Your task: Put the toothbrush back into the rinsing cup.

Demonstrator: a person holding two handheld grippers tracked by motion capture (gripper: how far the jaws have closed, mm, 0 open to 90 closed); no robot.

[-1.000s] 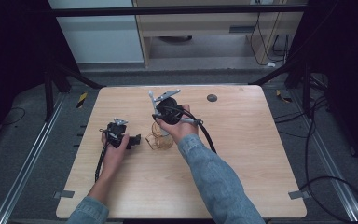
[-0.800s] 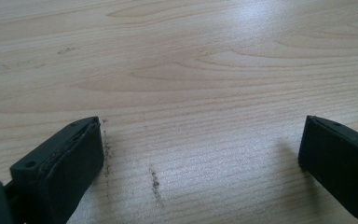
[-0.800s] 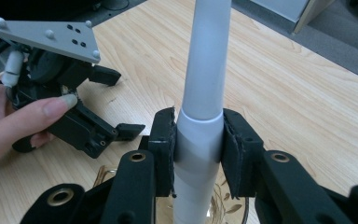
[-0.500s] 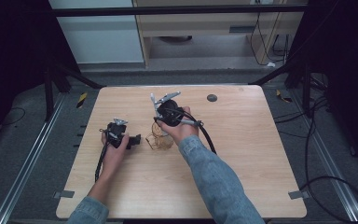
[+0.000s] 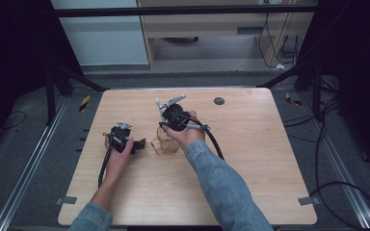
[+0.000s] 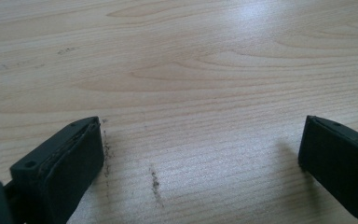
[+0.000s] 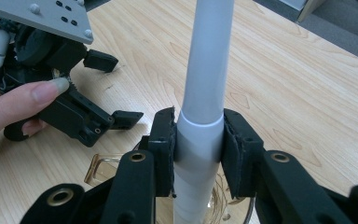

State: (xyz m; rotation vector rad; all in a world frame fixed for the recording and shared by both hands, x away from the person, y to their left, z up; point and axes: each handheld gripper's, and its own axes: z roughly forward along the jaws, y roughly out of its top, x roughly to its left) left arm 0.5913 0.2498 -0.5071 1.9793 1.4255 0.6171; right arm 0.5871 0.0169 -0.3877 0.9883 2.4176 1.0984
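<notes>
**A:** What has moved in the last second?

**B:** Very little. The right gripper (image 5: 176,118) has drifted a touch toward the person's side and its grey plate has turned slightly. The left gripper (image 5: 123,137) has stayed where it was.

**A:** And the jaws?

**B:** The right pair is closed on a pale grey-white round rod (image 7: 205,70), which stands upright between the pads. The left pair is wide apart and holds nothing, with bare wood between the jaws.

**A:** Where does the rod sit?

**B:** Above a clear amber-tinted glass vessel (image 5: 166,144) that stands on the light wooden table (image 5: 270,168) between the two hands. Whether the rod's lower end reaches inside cannot be told.

**A:** What could go wrong?

**B:** The rod looks smooth, so it may slide down through the pads if the grip eases. If the hand swings sideways, the rod could catch the glass rim and tip the vessel. The left gripper lies just beside the vessel, so a careless sweep might knock it.

**A:** The surface and the room?

**B:** The tabletop is pale wood grain, with dark scuff marks (image 6: 154,182) and a small dark round disc (image 5: 218,101) near the far edge. Around it lie a grey floor (image 5: 29,159), metal rails (image 5: 24,183) and black cables (image 5: 327,187), with a pale cabinet (image 5: 202,29) beyond.
</notes>
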